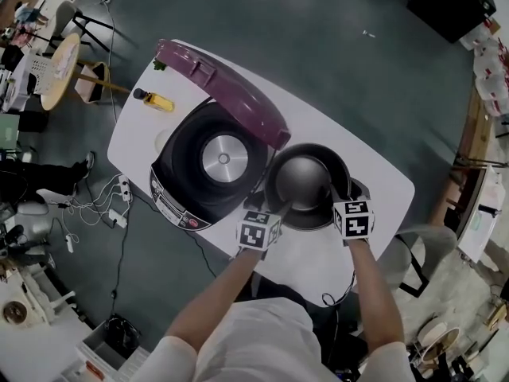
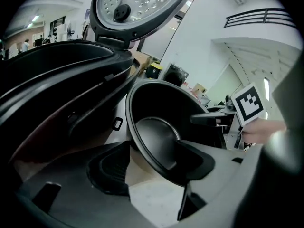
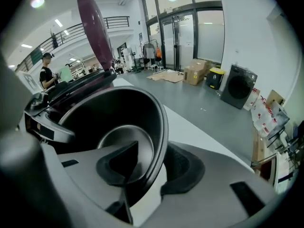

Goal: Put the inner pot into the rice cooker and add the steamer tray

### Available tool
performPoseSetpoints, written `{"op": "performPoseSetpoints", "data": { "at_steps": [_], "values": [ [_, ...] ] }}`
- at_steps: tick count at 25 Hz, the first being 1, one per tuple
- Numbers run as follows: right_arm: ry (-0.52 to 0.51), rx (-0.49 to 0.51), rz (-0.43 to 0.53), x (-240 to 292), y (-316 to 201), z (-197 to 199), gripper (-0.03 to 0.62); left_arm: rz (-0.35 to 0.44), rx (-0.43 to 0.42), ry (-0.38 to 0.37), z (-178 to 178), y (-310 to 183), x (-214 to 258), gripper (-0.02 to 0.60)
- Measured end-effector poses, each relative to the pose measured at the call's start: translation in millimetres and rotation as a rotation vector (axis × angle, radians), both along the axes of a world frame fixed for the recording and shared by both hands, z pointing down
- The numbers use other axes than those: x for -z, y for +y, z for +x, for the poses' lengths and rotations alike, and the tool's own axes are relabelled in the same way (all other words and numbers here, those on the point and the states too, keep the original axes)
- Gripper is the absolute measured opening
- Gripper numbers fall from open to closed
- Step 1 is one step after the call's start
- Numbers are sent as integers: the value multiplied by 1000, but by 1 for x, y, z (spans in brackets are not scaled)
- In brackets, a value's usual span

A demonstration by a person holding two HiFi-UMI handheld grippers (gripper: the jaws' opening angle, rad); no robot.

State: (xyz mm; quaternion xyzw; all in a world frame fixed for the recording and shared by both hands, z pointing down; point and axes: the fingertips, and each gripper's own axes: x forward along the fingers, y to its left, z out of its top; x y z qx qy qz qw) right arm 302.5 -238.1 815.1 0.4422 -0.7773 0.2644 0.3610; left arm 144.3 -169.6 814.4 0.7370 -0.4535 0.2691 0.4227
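Okay so the inner pot (image 1: pixel 306 177) is upright with its mouth facing straight up at the head camera, a bit right of centre in the frame. It's round, so there's no real long axis, just the up-and-down one. It sits just beside the rice cooker (image 1: pixel 179 185), on that one's right, and it isn't inside yet. I can't tell whether its base rests on the table (image 1: pixel 382 177).

The pot is dark and smooth, with a thin rolled rim, curved walls and a flat bottom that has a dull sheen.

The left tool (image 1: pixel 283 208) straddles the lower-left part of the rim. In its own view the inner pad (image 2: pixel 194 158) is inside the bowl, while the outer pad (image 2: pixel 108 167) stands clear of the wall with table showing in the gap, so it's released. The right tool (image 1: pixel 329 192) straddles the lower-right rim. Its outer pad (image 3: pixel 183 167) is close against the rim and its inner pad (image 3: pixel 118 165) is off the wall, so it isn't clenched either.

The cooker body is black and rounded, and its cavity has a shiny round heating plate (image 1: pixel 223 159) at the bottom. The glossy purple lid (image 1: pixel 223 90) stands open along the upper side, near the pot's upper-left edge.

A small yellow bottle (image 1: pixel 157 101) sits on the table at upper left. On the grey floor (image 1: pixel 318 46) at the left there's a power strip (image 1: pixel 123 189) with cables.
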Motion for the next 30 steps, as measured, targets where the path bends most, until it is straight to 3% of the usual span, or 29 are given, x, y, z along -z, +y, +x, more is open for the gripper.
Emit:
{"op": "performPoseSetpoints", "data": {
  "at_steps": [1,2,7,21,30],
  "values": [
    [9,-21,-8,-3,-1,2,114,-4,4,-6,0,-2,0,299],
    [14,-47,-11,-4,-2,5,70,-8,9,-18,-1,-3,0,281],
    [16,-149,6,2,5,17,51,-4,19,-81,-3,-3,1,215],
    [33,-286,120,83,38,28,43,117,-97,-45,1,11,67,219],
    [29,-336,166,134,64,11,44,193,-139,-31,-18,21,129,218]
  ]
}}
